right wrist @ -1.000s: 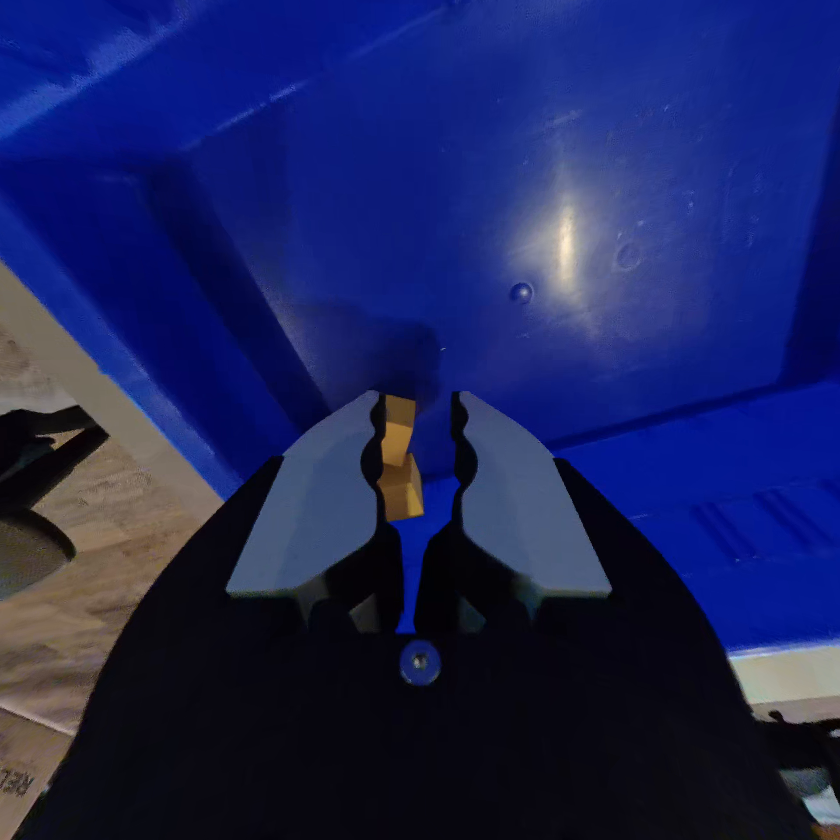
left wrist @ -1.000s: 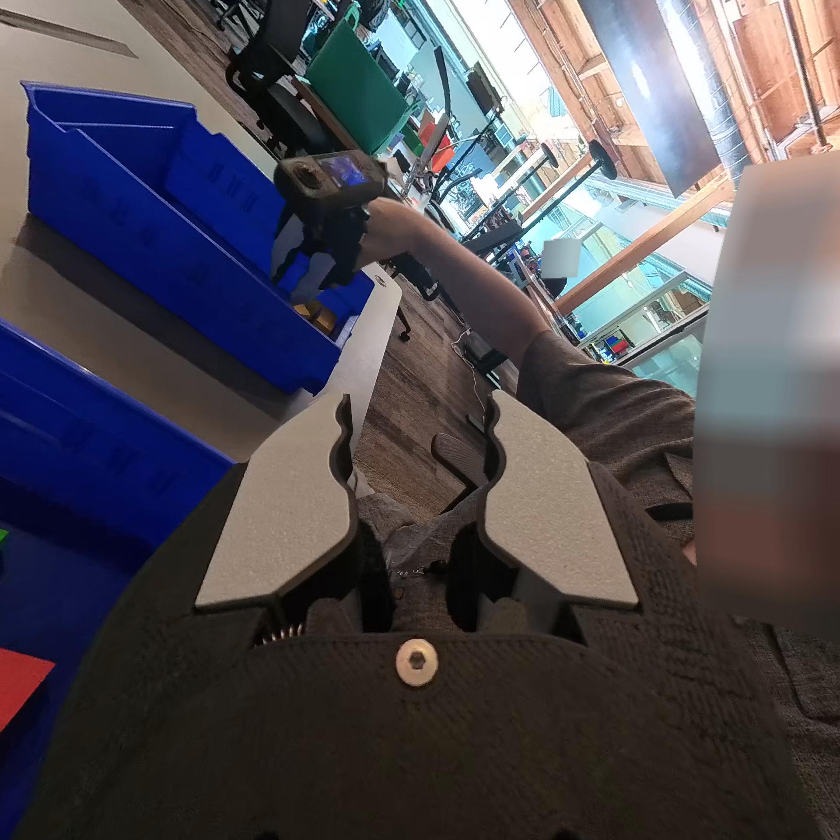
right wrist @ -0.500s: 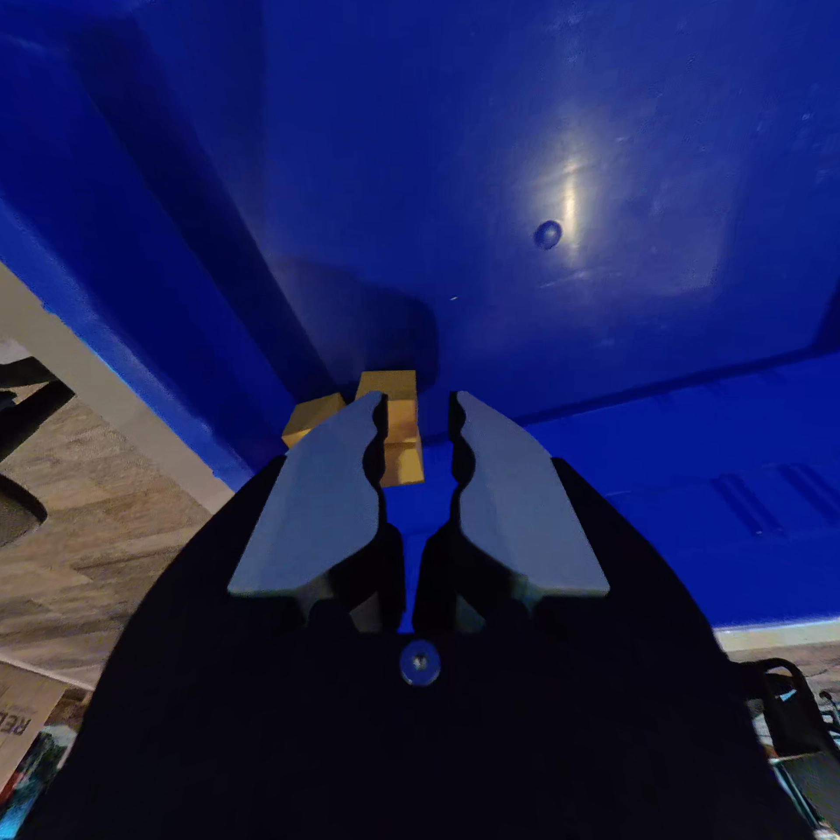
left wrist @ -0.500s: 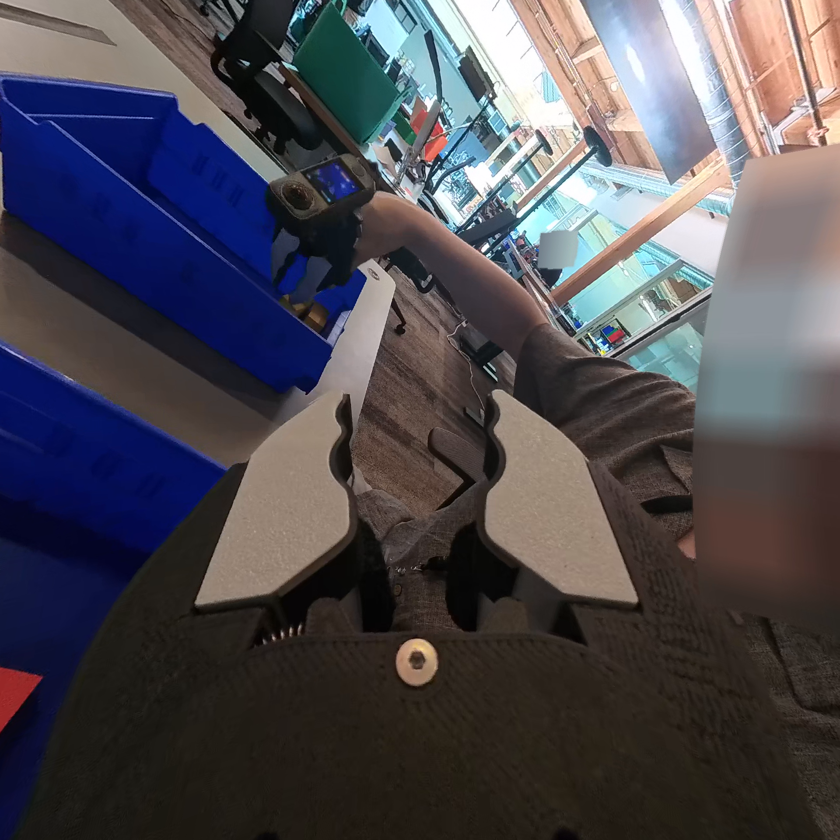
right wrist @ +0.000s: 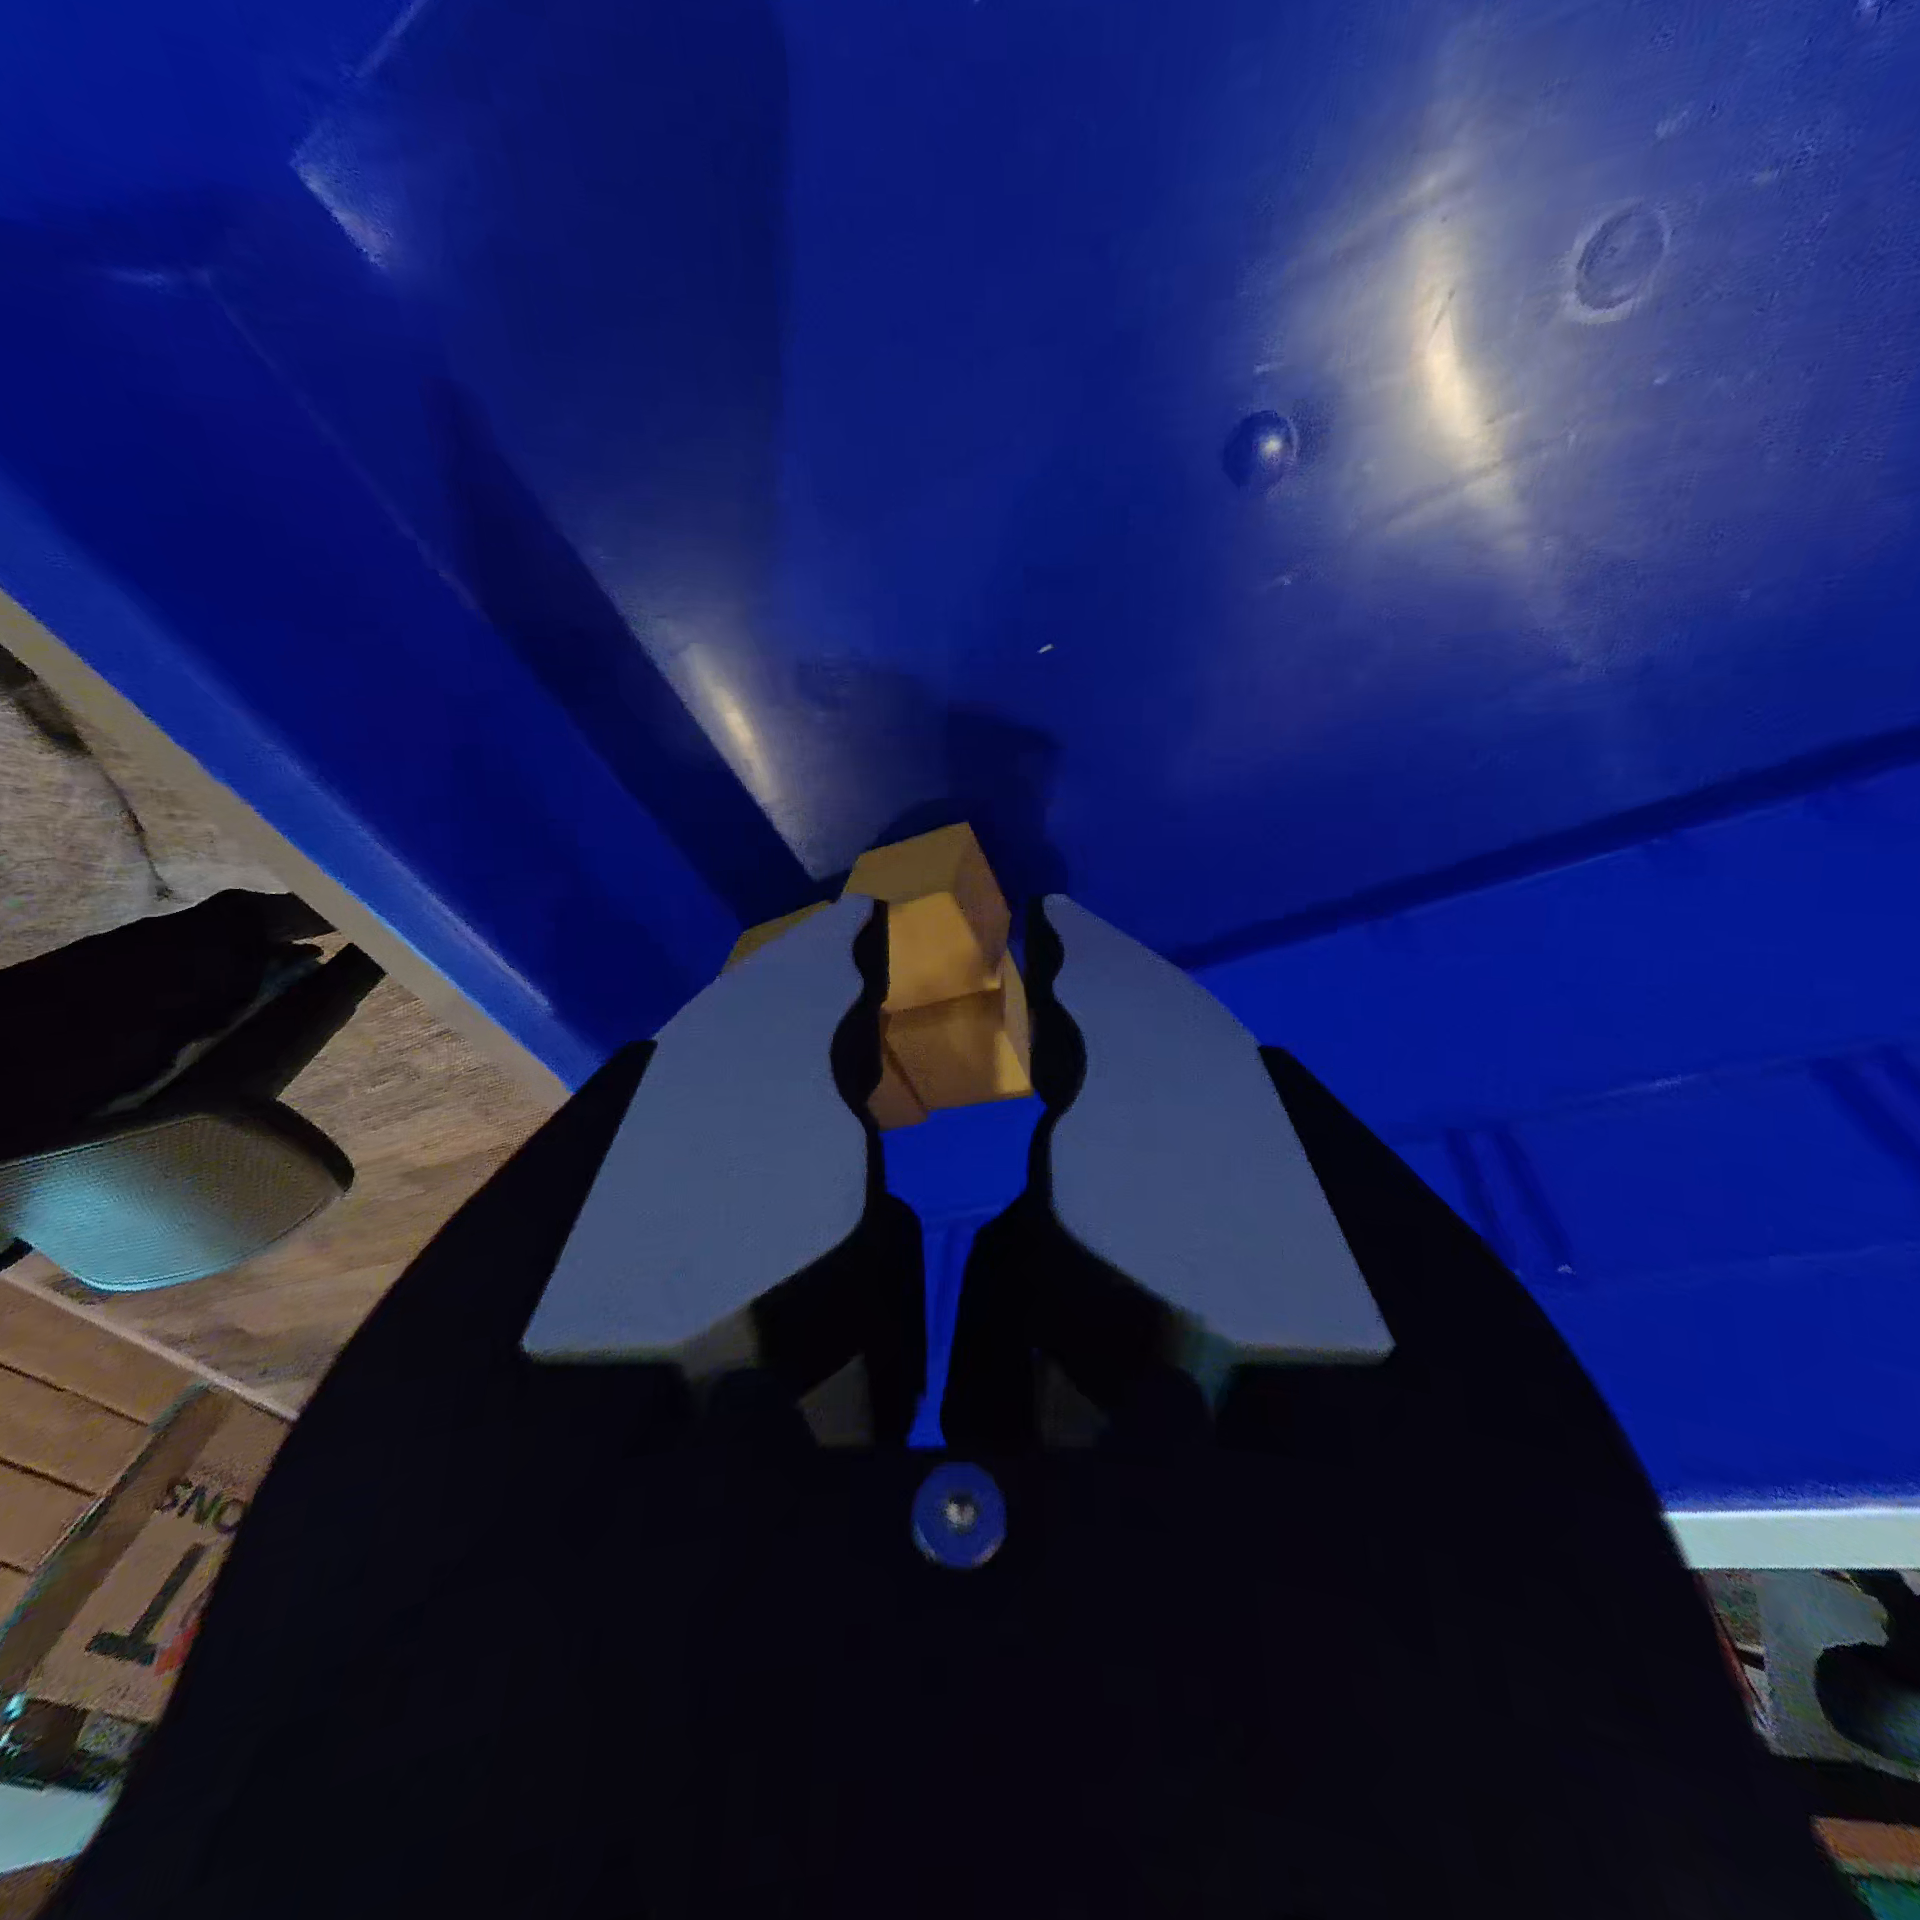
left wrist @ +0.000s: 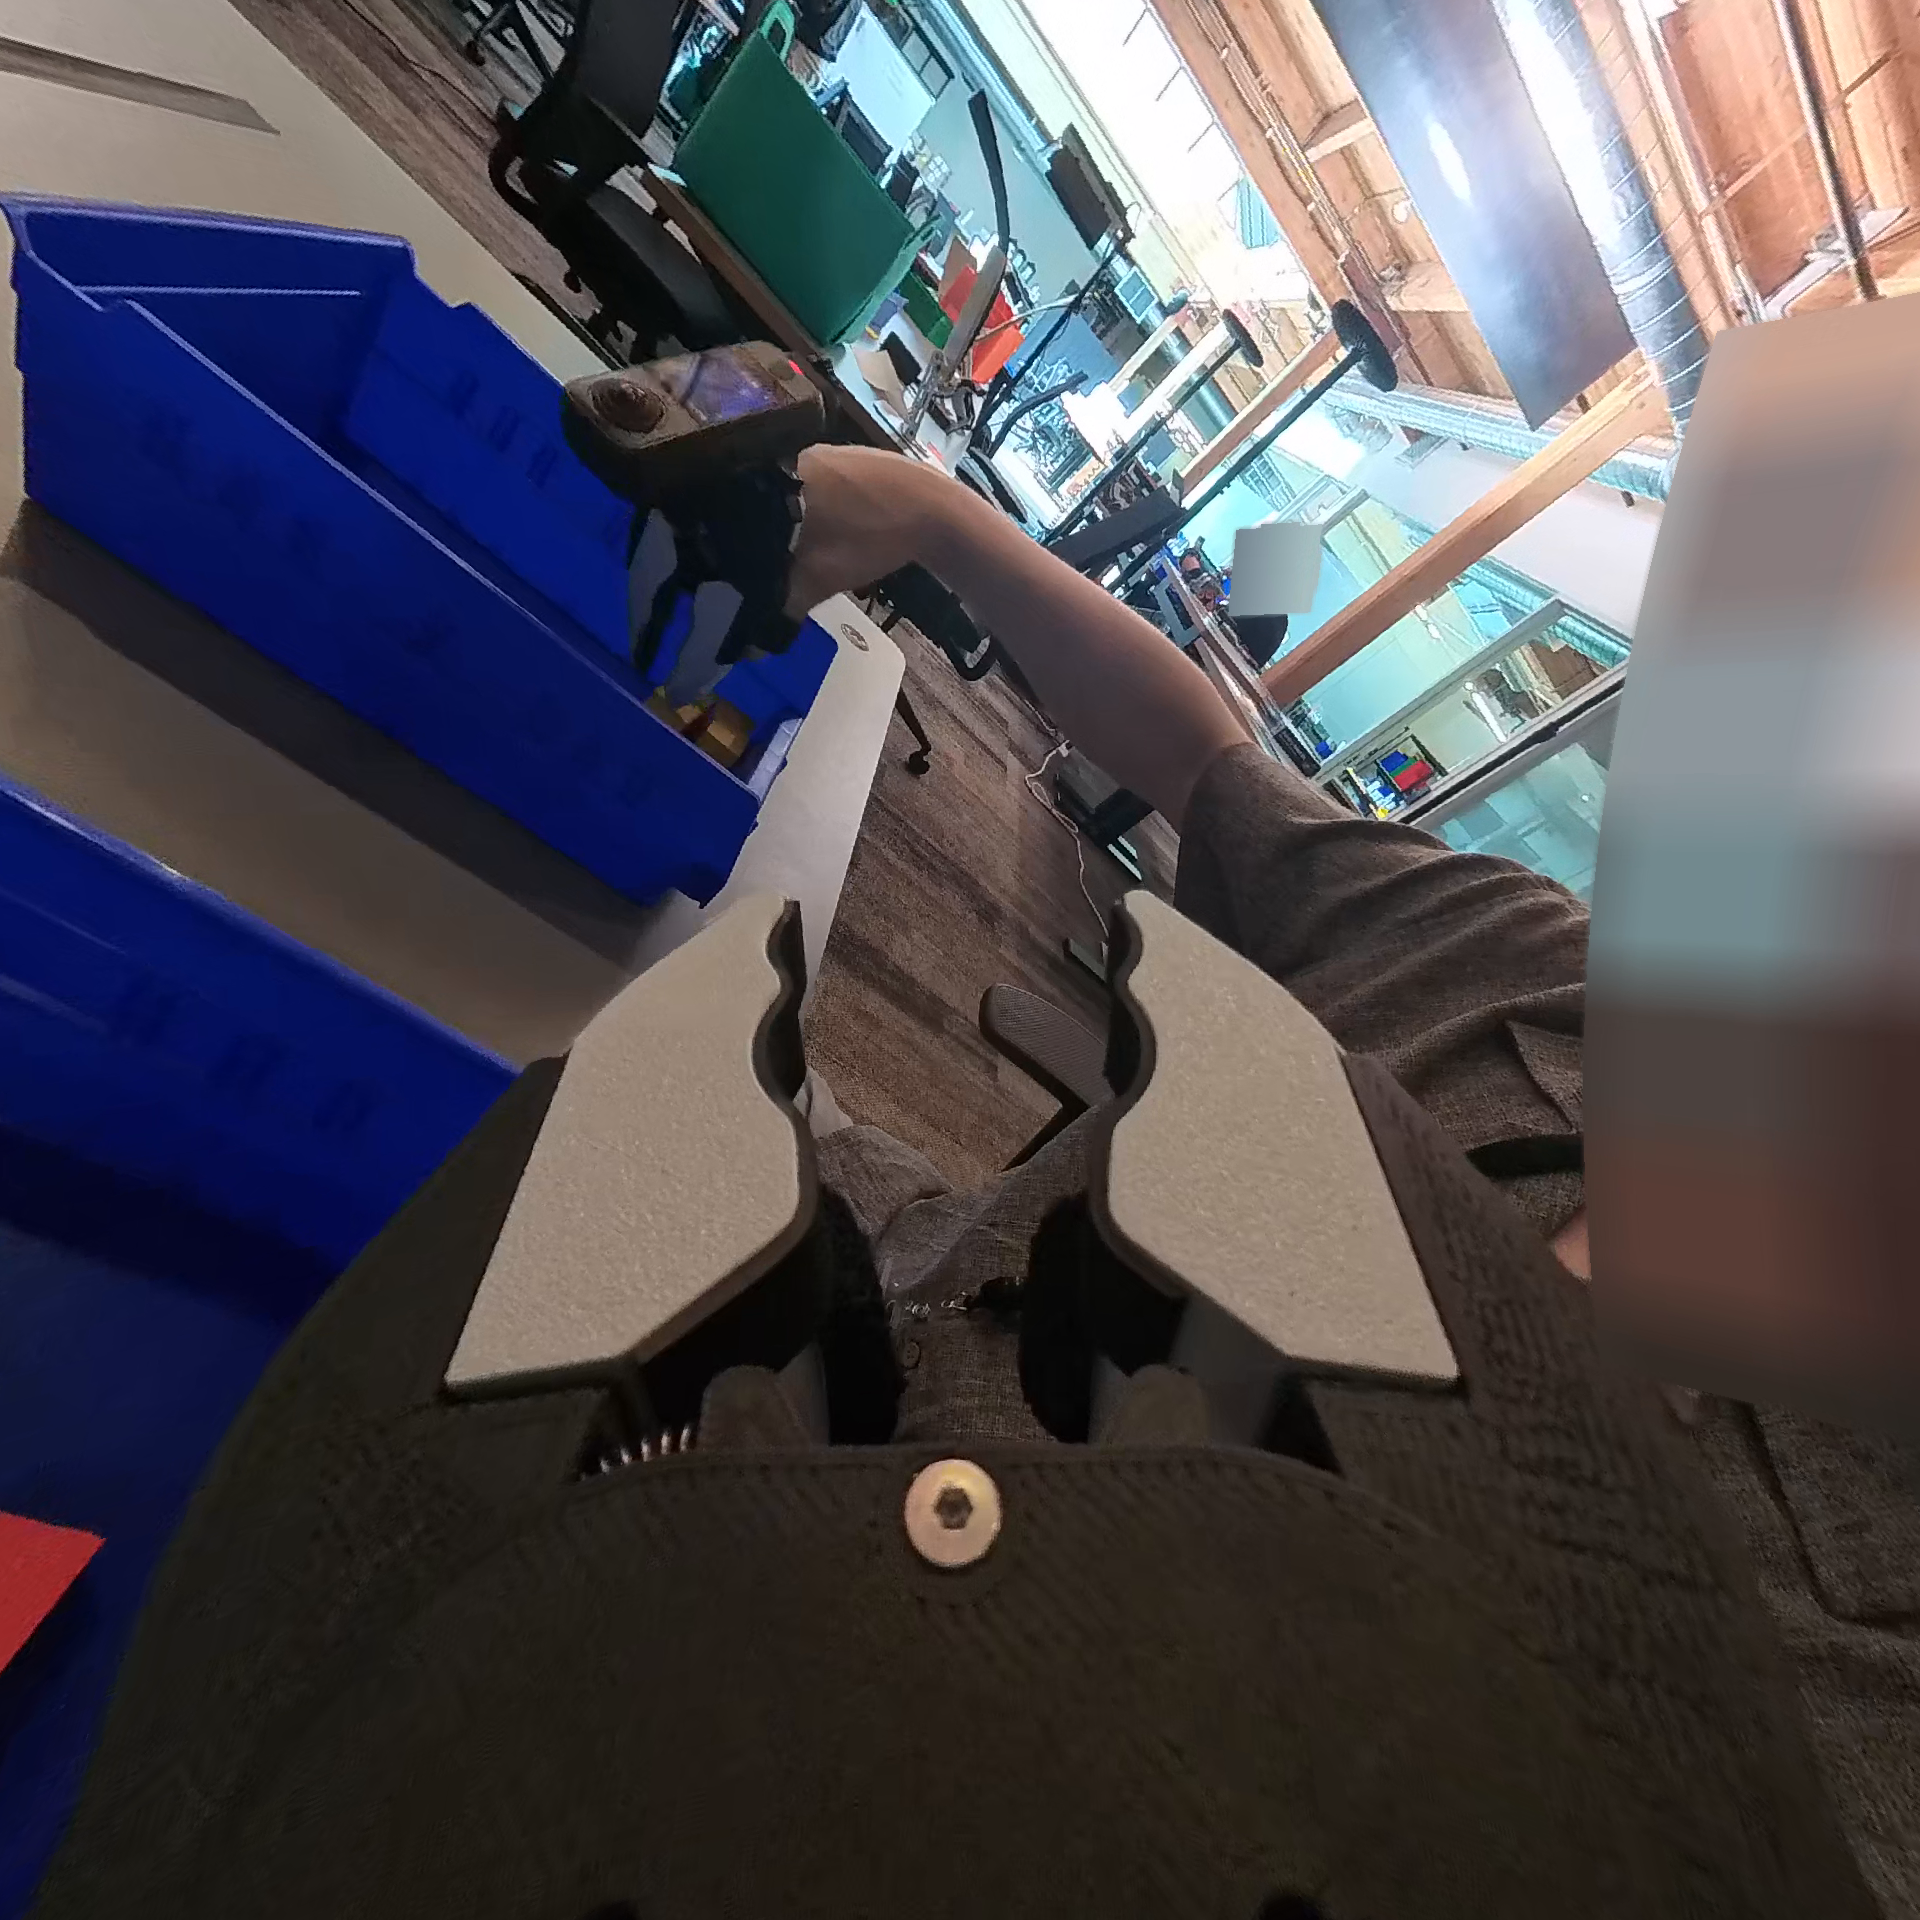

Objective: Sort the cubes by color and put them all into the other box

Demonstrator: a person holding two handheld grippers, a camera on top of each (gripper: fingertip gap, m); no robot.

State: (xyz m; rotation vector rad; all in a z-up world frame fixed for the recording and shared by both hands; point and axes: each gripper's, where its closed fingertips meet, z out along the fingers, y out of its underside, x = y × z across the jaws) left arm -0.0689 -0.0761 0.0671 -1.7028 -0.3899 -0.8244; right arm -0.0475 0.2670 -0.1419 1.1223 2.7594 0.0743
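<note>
A pale worktop [left wrist: 312, 821] carries two blue plastic bins, seen from a low, tilted angle in the left wrist view. The far blue bin [left wrist: 343, 582] sits near the worktop's right-hand edge; the near blue bin [left wrist: 187, 1049] lies at the left of the frame, with a flat red piece [left wrist: 36, 1590] just showing inside it.

A person's bare forearm [left wrist: 1039, 644] reaches from a grey sleeve on the right into the near right corner of the far bin, holding the right tool [left wrist: 691, 665]. Its tips point down at tan blocks [left wrist: 712, 722] lying in that corner.

In the right wrist view, the right tool [right wrist: 956, 914] is deep inside the far blue bin [right wrist: 1351, 520], close to where the floor meets a side wall. Its jaws are narrowly parted, with a tan block [right wrist: 945, 987] between them. The block lies straight ahead, its long axis running roughly along the fingers; whether both fingers actually press on it cannot be told. A second tan piece [right wrist: 764, 930] peeks out behind the left finger.

The left tool [left wrist: 956, 935] hangs in the air over the floor, off the worktop's edge and well apart from both bins. Its jaws are wide apart and hold nothing. The right tool is by far the nearer to the blocks.
</note>
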